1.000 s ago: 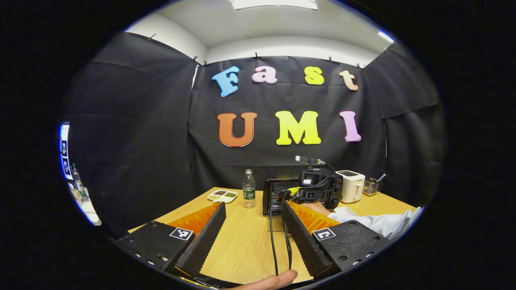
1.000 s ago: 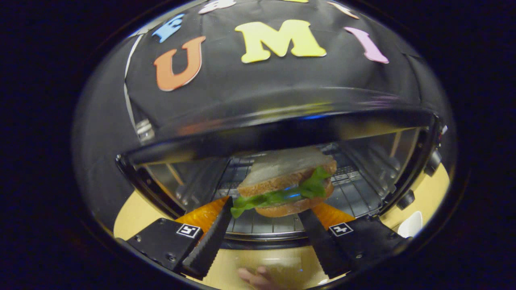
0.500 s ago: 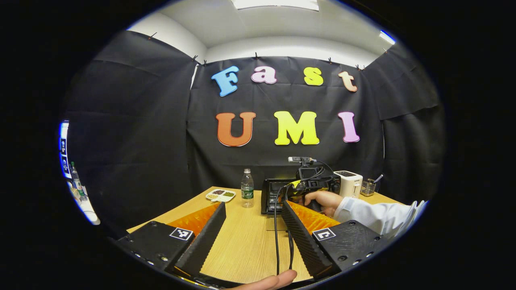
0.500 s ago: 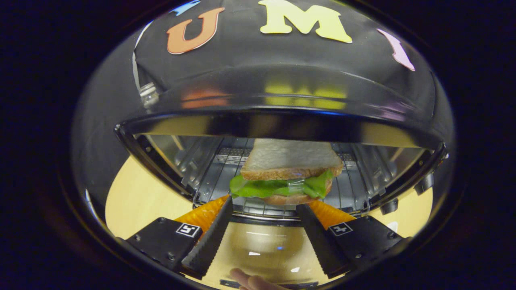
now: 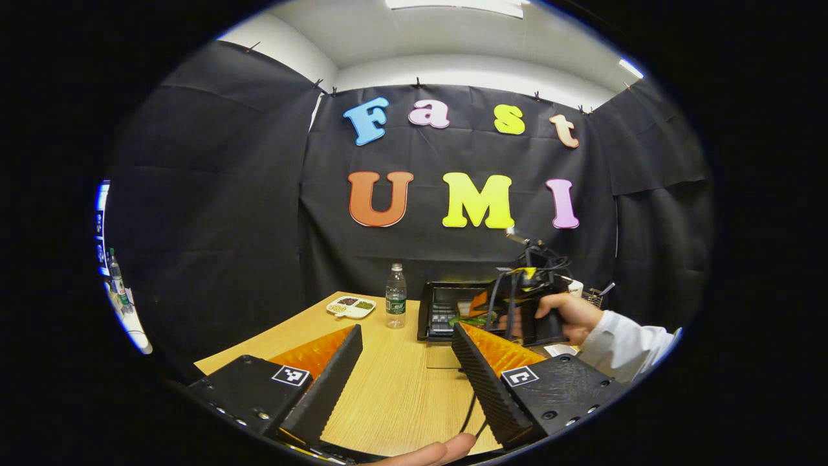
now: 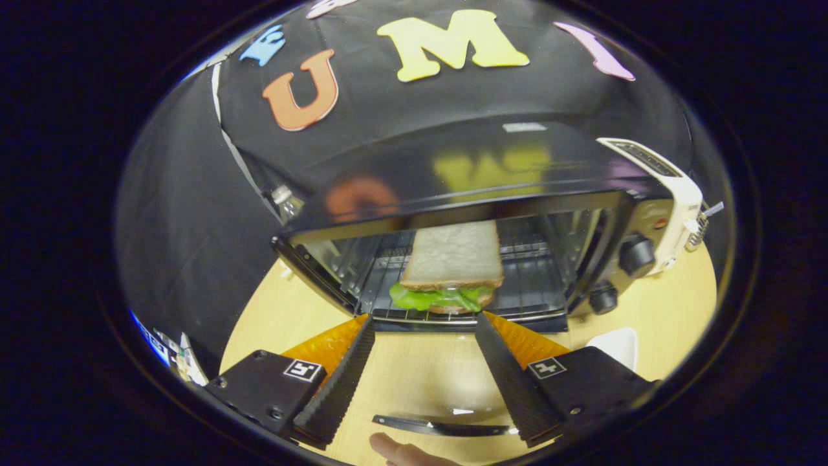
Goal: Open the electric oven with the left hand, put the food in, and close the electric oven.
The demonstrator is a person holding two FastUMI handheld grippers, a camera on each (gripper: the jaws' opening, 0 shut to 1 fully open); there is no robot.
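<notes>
The black electric oven stands open, its glass door folded down flat on the table. A sandwich of bread and green lettuce rests on the wire rack inside. My right gripper is open just in front of the oven mouth, above the door, and touches nothing. In the left gripper view the oven is far off across the table, and a hand holds the right gripper before it. My left gripper is open and empty over the wooden table.
A white toaster stands right of the oven, whose knobs face me. A white plate lies at the door's right. A water bottle and a divided snack dish sit left of the oven.
My right gripper has drawn back out of the oven, leaving the sandwich on the rack. The left gripper has barely moved.
</notes>
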